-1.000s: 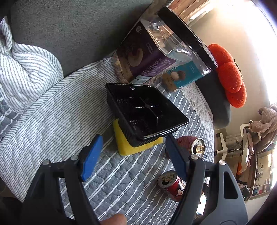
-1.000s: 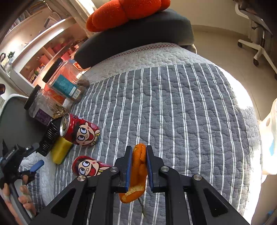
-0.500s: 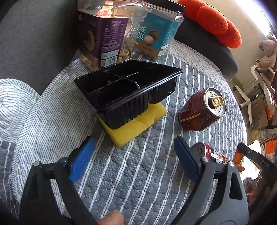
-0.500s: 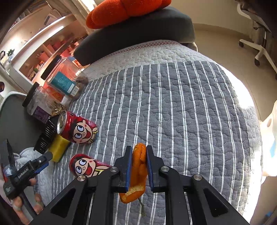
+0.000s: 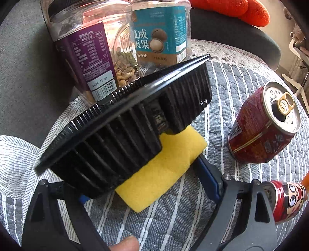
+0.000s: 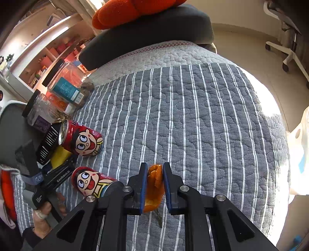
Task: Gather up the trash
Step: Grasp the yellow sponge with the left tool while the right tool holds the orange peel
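A black plastic tray point(image 5: 135, 123) rests tilted on a yellow sponge point(image 5: 164, 170) on the striped quilt. My left gripper point(image 5: 143, 185) is open, its jaws low on either side of the tray and sponge; the left jaw is mostly hidden behind the tray. A red can point(image 5: 264, 125) lies to the right, and a second cartoon can point(image 5: 285, 198) lies nearer. My right gripper point(image 6: 154, 179) is shut on an orange peel point(image 6: 154, 185) above the quilt. Both cans point(image 6: 81, 141) point(image 6: 92, 181), the tray point(image 6: 47, 144) and the left gripper point(image 6: 56, 177) show at the left in the right wrist view.
Two clear snack jars point(image 5: 83, 56) point(image 5: 162, 36) stand behind the tray. A dark cushion point(image 6: 146, 34) with an orange plush point(image 6: 135, 9) lies at the far end. A white bag point(image 6: 299, 160) is at the right edge. An office chair base point(image 6: 285, 52) stands on the floor.
My left gripper has moved forward and down, until its jaws flank the tray and sponge. My right gripper has held the peel almost still.
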`<state>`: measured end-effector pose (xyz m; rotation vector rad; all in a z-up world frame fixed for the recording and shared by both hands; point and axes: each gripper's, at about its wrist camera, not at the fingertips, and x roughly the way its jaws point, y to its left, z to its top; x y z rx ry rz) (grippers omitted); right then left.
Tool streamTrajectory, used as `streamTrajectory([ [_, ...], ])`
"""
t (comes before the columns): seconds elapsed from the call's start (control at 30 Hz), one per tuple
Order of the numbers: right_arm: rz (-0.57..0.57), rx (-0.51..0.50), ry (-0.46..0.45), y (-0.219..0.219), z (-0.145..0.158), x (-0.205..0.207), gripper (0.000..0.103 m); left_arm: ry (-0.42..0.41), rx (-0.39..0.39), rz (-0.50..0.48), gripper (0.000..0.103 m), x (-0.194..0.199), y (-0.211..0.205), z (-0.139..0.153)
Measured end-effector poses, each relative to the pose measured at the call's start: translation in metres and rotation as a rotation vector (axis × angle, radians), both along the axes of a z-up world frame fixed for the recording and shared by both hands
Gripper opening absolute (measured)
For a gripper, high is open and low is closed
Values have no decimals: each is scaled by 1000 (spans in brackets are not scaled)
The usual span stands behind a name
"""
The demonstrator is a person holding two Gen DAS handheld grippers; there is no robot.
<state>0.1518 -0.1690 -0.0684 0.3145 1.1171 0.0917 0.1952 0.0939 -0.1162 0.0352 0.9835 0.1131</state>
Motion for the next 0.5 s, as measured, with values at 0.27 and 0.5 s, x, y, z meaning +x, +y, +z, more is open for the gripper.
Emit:
streamTrajectory([
  [0.27, -12, 0, 4, -9, -1, 0, 19, 103, -151, -7, 81, -28, 8, 16],
  [0.5, -84, 87, 86, -32, -23, 4, 19, 92, -288, -21, 81, -71, 26, 54],
])
